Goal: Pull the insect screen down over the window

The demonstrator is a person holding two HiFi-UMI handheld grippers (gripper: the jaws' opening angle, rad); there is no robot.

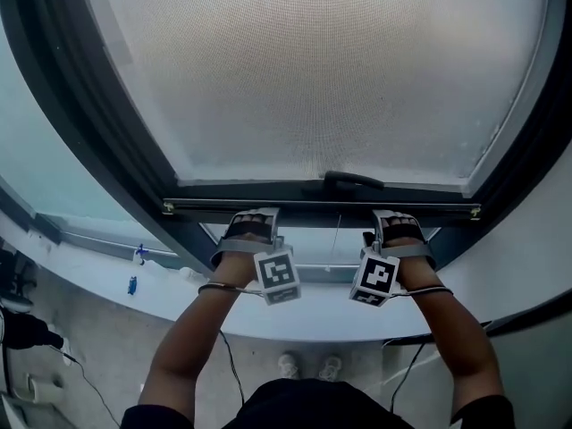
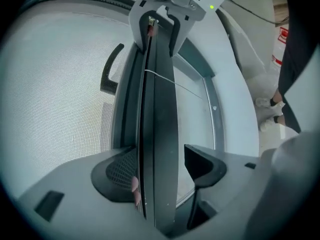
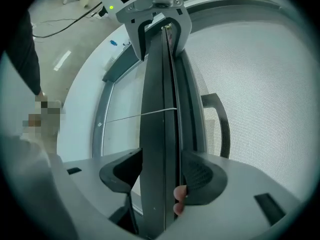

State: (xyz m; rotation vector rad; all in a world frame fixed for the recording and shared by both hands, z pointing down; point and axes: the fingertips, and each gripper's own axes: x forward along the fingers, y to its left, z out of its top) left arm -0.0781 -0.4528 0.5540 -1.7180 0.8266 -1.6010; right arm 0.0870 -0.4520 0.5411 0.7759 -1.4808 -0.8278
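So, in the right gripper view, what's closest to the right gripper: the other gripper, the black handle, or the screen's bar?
1. The screen's bar: between the right gripper's jaws.
2. The black handle: on the right, partway along the bar.
3. The left gripper: at the bar's far end, top of view.

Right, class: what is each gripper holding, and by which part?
Both straddle the insect screen's bottom bar, either side of its pull cord. The right gripper clamps it; the left gripper has one jaw just off it.
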